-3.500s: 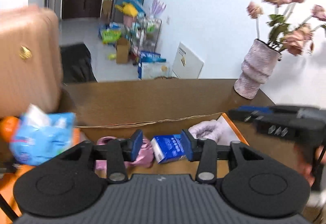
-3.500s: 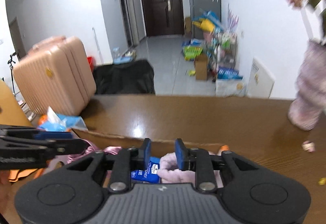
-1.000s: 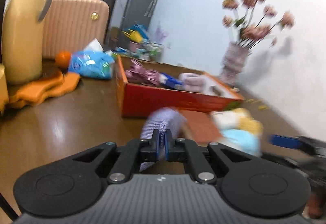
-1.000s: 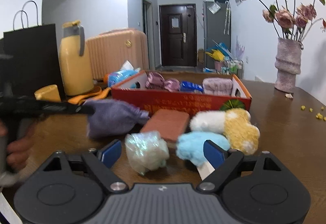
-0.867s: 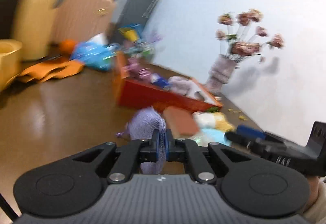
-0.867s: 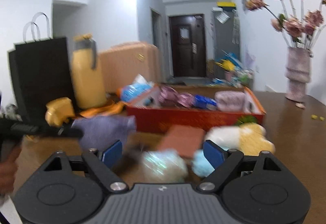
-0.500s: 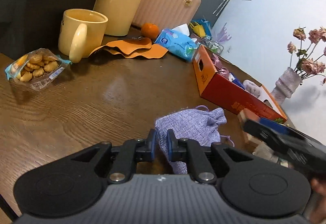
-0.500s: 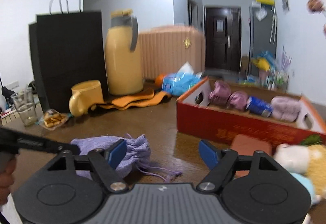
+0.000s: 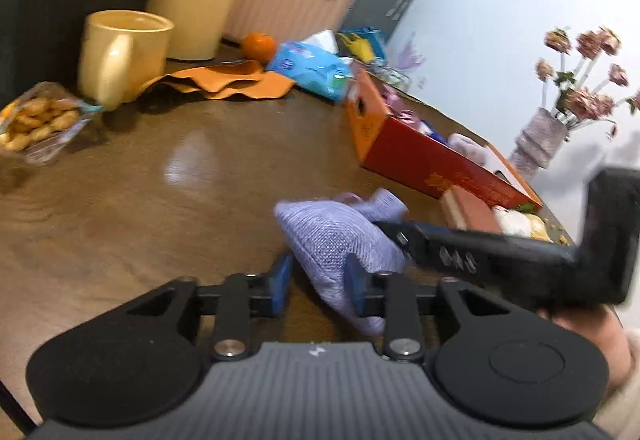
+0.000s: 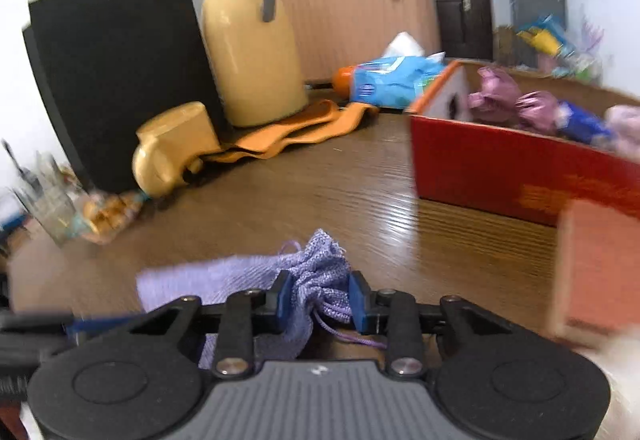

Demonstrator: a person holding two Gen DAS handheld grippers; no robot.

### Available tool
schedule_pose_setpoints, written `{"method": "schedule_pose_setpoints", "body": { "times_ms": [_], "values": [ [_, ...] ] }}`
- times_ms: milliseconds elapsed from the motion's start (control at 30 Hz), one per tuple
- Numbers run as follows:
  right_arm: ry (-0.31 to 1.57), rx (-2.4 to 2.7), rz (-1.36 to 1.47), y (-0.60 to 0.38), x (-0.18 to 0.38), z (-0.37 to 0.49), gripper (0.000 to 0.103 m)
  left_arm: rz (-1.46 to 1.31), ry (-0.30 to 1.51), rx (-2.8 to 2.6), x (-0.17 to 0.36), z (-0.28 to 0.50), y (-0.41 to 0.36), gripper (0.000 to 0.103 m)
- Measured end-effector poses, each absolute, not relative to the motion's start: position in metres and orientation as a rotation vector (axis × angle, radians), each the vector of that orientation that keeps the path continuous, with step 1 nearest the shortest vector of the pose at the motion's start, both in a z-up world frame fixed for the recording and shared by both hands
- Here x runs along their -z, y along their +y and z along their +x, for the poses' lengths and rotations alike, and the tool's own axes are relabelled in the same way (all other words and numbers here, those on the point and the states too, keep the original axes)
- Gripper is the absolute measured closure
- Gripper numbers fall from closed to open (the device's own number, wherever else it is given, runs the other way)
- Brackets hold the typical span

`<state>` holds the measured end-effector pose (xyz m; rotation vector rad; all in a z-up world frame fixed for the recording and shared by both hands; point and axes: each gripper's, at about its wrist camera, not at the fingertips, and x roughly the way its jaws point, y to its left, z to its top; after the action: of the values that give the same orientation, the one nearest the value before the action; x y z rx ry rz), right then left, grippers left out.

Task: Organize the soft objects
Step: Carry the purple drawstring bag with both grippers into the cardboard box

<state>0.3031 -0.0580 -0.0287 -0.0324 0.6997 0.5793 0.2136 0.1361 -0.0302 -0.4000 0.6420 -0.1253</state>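
Lilac drawstring pouch lies on the wooden table, short of the red box. Handover in progress: right gripper jaws closing on the gathered neck, pads pressing the fabric; left gripper jaws opening, the pouch's tail loose between them. A second ago left pinched it, right gaped wide. Boxing should follow.
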Motion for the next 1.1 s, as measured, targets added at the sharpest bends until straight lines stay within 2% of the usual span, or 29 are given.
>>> {"method": "schedule_pose_setpoints", "body": {
  "times_ms": [133, 333, 400, 500, 533, 567, 633, 800, 833, 867, 933, 1000, 1067, 1100],
  "values": [
    [0.705, -0.487, -0.024, -0.097, 0.022, 0.255, 0.076, -0.379, 0.671, 0.222, 0.031, 0.226, 0.116, 0.089],
    [0.764, -0.390, 0.224, -0.168, 0.012, 0.217, 0.077, -0.401, 0.701, 0.464, 0.018, 0.232, 0.085, 0.089],
    [0.748, -0.339, 0.215, -0.180, 0.011, 0.212, 0.071, -0.321, 0.725, 0.412, 0.021, 0.234, 0.073, 0.089],
    [0.727, -0.313, 0.212, -0.193, 0.014, 0.211, 0.070, -0.337, 0.753, 0.380, 0.029, 0.233, 0.072, 0.087],
    [0.716, -0.320, 0.209, -0.196, 0.014, 0.211, 0.069, -0.364, 0.754, 0.384, 0.030, 0.231, 0.074, 0.081],
    [0.697, -0.330, 0.199, -0.197, 0.015, 0.209, 0.068, -0.386, 0.748, 0.385, 0.030, 0.227, 0.077, 0.066],
    [0.675, -0.346, 0.183, -0.199, 0.017, 0.210, 0.065, -0.402, 0.729, 0.384, 0.029, 0.220, 0.079, 0.054],
    [0.635, -0.390, 0.127, -0.193, 0.022, 0.218, 0.060, -0.377, 0.746, 0.422, 0.028, 0.214, 0.067, 0.050],
    [0.647, -0.394, 0.127, -0.192, 0.025, 0.221, 0.061, -0.372, 0.754, 0.426, 0.029, 0.214, 0.063, 0.051],
    [0.664, -0.388, 0.140, -0.193, 0.029, 0.224, 0.070, -0.368, 0.762, 0.427, 0.031, 0.214, 0.059, 0.052],
    [0.673, -0.384, 0.179, -0.196, 0.034, 0.223, 0.071, -0.359, 0.768, 0.445, 0.034, 0.213, 0.053, 0.055],
    [0.675, -0.380, 0.190, -0.199, 0.035, 0.220, 0.072, -0.355, 0.771, 0.470, 0.037, 0.212, 0.049, 0.065],
    [0.677, -0.377, 0.186, -0.202, 0.036, 0.217, 0.072, -0.352, 0.776, 0.491, 0.037, 0.213, 0.045, 0.081],
    [0.677, -0.377, 0.186, -0.204, 0.035, 0.216, 0.073, -0.342, 0.772, 0.503, 0.036, 0.213, 0.044, 0.084]
  ]
}}
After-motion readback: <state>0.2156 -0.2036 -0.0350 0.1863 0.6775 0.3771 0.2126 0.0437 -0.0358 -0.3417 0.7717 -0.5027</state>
